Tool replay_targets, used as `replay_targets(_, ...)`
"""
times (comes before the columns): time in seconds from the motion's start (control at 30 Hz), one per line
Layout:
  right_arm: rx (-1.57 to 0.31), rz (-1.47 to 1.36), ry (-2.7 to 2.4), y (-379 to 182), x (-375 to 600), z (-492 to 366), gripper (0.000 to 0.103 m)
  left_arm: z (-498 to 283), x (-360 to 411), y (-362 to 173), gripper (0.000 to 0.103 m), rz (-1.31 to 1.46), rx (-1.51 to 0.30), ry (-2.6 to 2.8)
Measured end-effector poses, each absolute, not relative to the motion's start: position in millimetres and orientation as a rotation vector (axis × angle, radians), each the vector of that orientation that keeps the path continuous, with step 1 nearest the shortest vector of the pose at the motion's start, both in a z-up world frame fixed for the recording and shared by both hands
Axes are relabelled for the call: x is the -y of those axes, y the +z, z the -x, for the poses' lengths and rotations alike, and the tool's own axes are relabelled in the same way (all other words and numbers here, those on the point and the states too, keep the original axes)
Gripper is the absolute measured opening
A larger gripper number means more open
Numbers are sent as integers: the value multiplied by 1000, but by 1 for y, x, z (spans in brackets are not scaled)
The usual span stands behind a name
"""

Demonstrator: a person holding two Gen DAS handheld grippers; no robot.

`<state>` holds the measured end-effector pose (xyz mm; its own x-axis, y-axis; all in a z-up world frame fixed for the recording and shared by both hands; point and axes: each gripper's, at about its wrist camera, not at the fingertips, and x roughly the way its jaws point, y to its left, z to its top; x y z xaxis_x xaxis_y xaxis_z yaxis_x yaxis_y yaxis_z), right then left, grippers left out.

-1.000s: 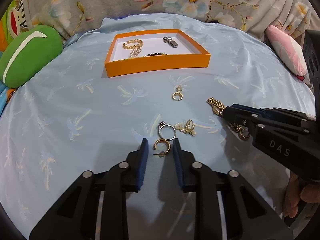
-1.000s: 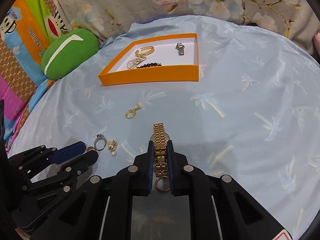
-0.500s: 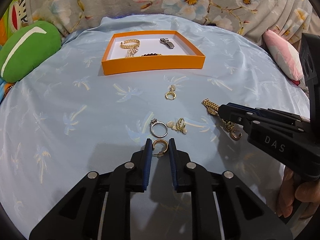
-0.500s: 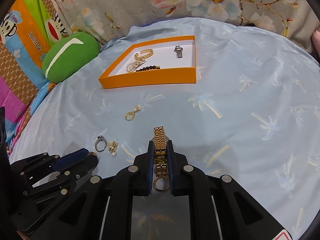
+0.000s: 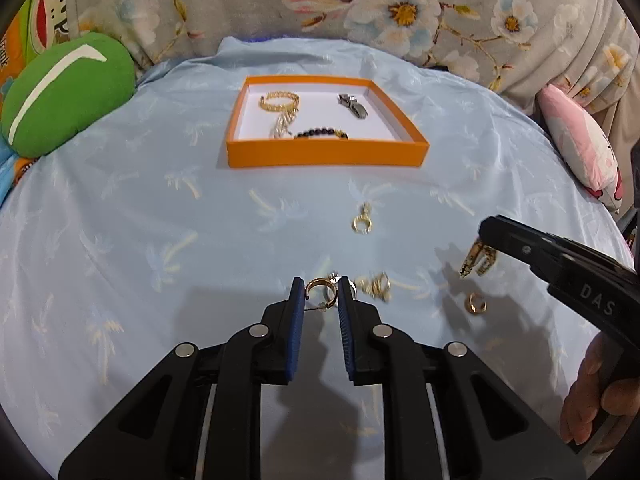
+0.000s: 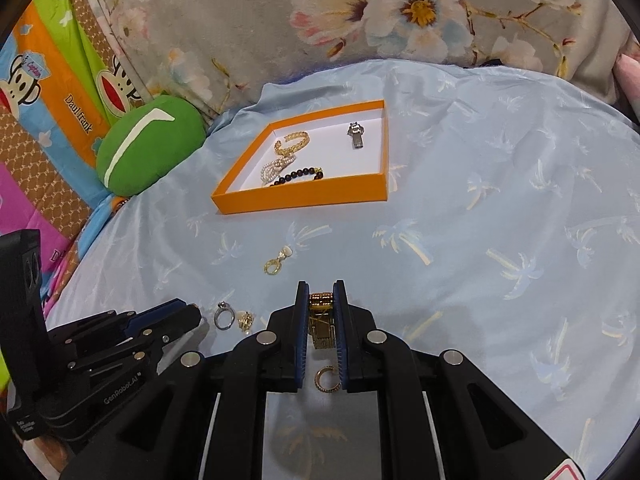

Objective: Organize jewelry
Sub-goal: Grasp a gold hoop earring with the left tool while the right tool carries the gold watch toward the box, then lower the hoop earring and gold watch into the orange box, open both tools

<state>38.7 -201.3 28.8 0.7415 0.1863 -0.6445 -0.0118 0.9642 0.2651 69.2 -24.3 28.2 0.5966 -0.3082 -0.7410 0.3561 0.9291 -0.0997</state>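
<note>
My left gripper [image 5: 320, 286] is shut on a gold hoop earring [image 5: 319, 289] and holds it above the blue cloth. My right gripper [image 6: 321, 292] is shut on a gold link bracelet [image 6: 322, 316], which hangs below its jaws [image 5: 476, 258]. An orange tray [image 5: 326, 154] at the back holds a gold chain bracelet [image 5: 279, 101], a pearl piece [image 5: 282, 123], a black bead bracelet [image 5: 320, 133] and a silver clasp [image 5: 353, 105]. On the cloth lie a gold pendant [image 5: 362, 222], a silver ring [image 6: 223, 315], a pearl earring [image 6: 245, 320] and a second gold hoop [image 6: 326, 378].
A green cushion [image 5: 66, 92] lies at the left edge of the cloth. A pink cushion [image 5: 580, 148] lies at the right. Floral fabric [image 5: 360, 12] runs behind the tray. A hand [image 5: 596, 404] grips the right tool.
My left gripper closed on the gold hoop and lifted it off the cloth. My right gripper lifted the gold link bracelet, and a second hoop is left lying beneath it.
</note>
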Motion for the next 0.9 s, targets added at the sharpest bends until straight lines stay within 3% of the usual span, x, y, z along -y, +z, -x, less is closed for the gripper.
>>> replay_targets(0.5, -624, -199, 74, 97, 211, -156, 11, -194, 39, 92, 16, -52, -721, -373)
replay_targets(0.9, -674, -265, 87, 53, 218, -238, 11, -288, 77, 66, 16, -38, -754, -384)
